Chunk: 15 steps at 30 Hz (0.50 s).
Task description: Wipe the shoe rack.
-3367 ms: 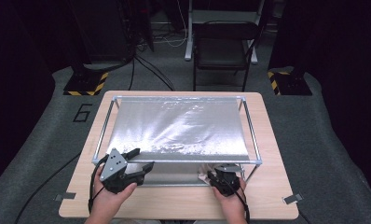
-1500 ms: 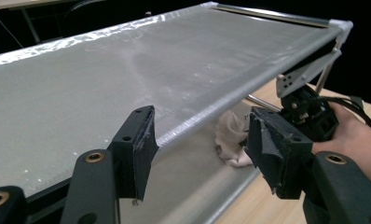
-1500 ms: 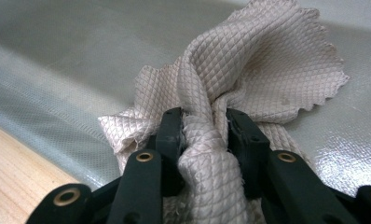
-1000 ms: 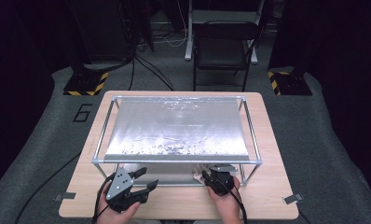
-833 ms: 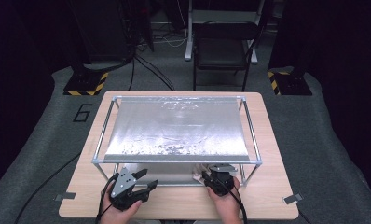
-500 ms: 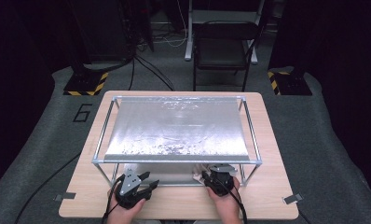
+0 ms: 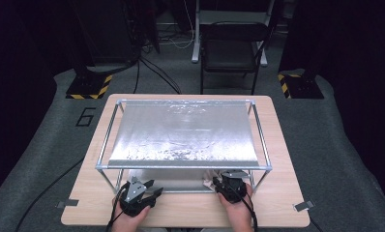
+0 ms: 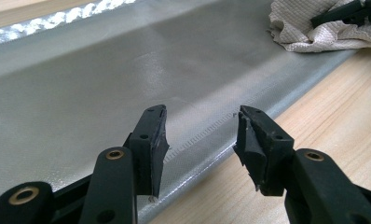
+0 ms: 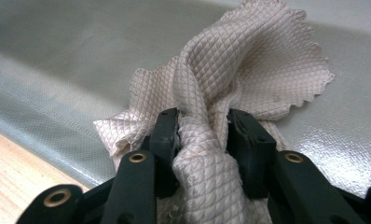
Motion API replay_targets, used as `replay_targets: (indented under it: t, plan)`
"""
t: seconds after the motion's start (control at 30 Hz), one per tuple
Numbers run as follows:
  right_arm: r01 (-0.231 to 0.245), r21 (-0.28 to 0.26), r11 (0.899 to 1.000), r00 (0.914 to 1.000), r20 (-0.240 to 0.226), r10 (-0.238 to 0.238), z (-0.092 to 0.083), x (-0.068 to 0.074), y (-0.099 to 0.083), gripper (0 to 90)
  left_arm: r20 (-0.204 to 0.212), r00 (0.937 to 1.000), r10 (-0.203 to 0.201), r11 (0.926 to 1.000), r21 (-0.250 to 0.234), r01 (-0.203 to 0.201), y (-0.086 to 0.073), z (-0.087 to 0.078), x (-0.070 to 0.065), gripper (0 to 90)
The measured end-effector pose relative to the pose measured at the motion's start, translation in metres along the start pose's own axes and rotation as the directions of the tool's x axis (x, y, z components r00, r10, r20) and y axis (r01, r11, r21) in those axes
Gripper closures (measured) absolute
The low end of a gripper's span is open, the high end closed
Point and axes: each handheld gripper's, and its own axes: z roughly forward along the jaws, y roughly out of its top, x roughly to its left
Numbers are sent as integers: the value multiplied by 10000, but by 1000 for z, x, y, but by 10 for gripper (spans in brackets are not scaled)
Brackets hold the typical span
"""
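My right tongs (image 9: 202,128) pinch a bunched cream waffle-weave cloth (image 9: 230,79) sitting on the grey sheet (image 8: 104,84) near its front edge, under the metal frame (image 7: 181,166) on the counter (image 7: 277,208). My left tongs (image 8: 200,135) have just been closing yet stand spread with nothing between them, straddling the sheet's stitched front hem (image 8: 207,133). That hem runs across the counter from the left tongs toward the cloth, which lies well off to their right, so the right hand is nearer it.

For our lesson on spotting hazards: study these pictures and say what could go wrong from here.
1. The right tool pinches only a bunched fold of the cream waffle-weave cloth, so it might slip out.
2. The left tool, jaws just closing with nothing between them, straddles the grey woven sheet's hem; it may lift the sheet.
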Motion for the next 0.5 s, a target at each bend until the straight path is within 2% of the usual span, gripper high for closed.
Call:
replay_targets:
  t: [0.07, 0.1, 0.13, 0.17, 0.23, 0.27, 0.3, 0.33, 0.37, 0.4, 0.43, 0.5]
  plan:
    - [189, 33, 9998, 9997, -136, -189, 2, 2, 1, 642, 85, 9995, 313, 9994, 157, -314, 1, 0, 2, 528]
    - [369, 110, 9993, 9993, 61, -370, 4, 3, 1, 644, -7, 9994, 345, 9994, 45, -345, 0, 1, 1, 528]
    - [450, 95, 9989, 9990, 8, -450, 6, 5, 2, 646, 132, 9995, 301, 9993, 200, -304, 1, 0, 1, 529]
    - [365, 61, 9993, 9989, -290, -363, 7, 9, 3, 648, 152, 9993, 329, 9991, 254, -333, 1, 0, 1, 530]
    - [344, 10, 9994, 9983, -480, -344, 10, 14, 5, 649, 103, 9984, 552, 9981, 263, -555, 2, -1, 2, 531]
    - [404, -63, 9992, 9971, -639, -407, 13, 17, 6, 646, 106, 9997, 233, 9997, 67, -234, 1, 0, 0, 530]
    - [404, 26, 9992, 9963, -766, -401, 14, 21, 8, 639, 84, 9999, 111, 9999, 72, -111, 1, 0, -1, 530]
    - [432, -16, 9991, 9959, -795, -432, 15, 23, 9, 631, 86, 9980, 627, 9977, 256, -629, 3, -2, 4, 530]
    - [363, -85, 9993, 9961, -800, -369, 14, 26, 10, 614, -50, 9981, 618, 9981, 85, -617, 3, -1, 4, 530]
    - [438, -189, 9989, 9945, -941, -454, 14, 27, 11, 583, 135, 9999, -1, 9999, 125, -1, 1, -2, 1, 529]
    - [443, -402, 9982, 9947, -915, -478, 10, 29, 12, 559, 12, 10000, 15, 10000, -23, -15, 1, -2, 1, 527]
    - [471, -527, 9975, 9943, -927, -519, 4, 31, 13, 527, 62, 9997, 234, 9997, 108, -235, 2, -4, 4, 522]
